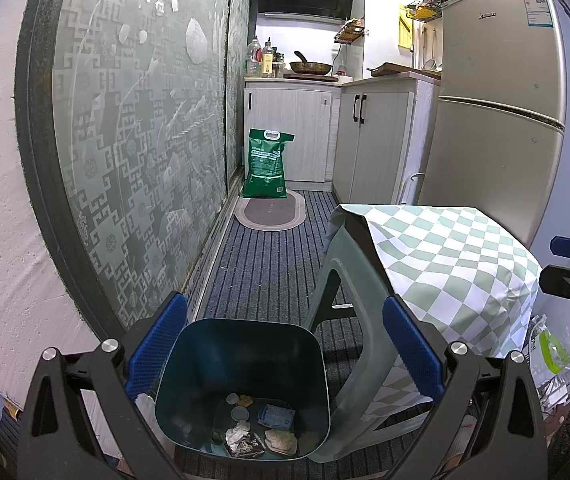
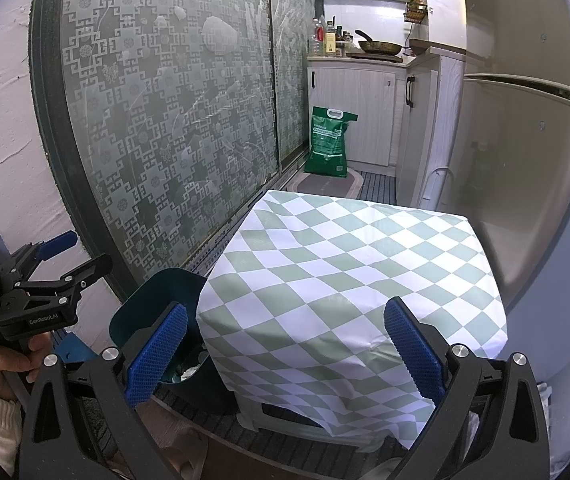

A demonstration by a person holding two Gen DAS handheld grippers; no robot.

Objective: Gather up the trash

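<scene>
A dark teal trash bin stands on the floor directly below my left gripper, which is open and holds nothing. Crumpled paper, wrappers and lids lie at the bin's bottom. In the right wrist view the bin shows at lower left, beside a stool draped in a green-and-white checkered cloth. My right gripper hangs open over the cloth's front edge, empty. The left gripper appears at the far left, held by a hand in a cream sleeve.
The cloth-covered plastic stool sits right of the bin. A patterned glass sliding door runs along the left. A green sack, white cabinets and a fridge lie beyond. Plastic bags are at the right.
</scene>
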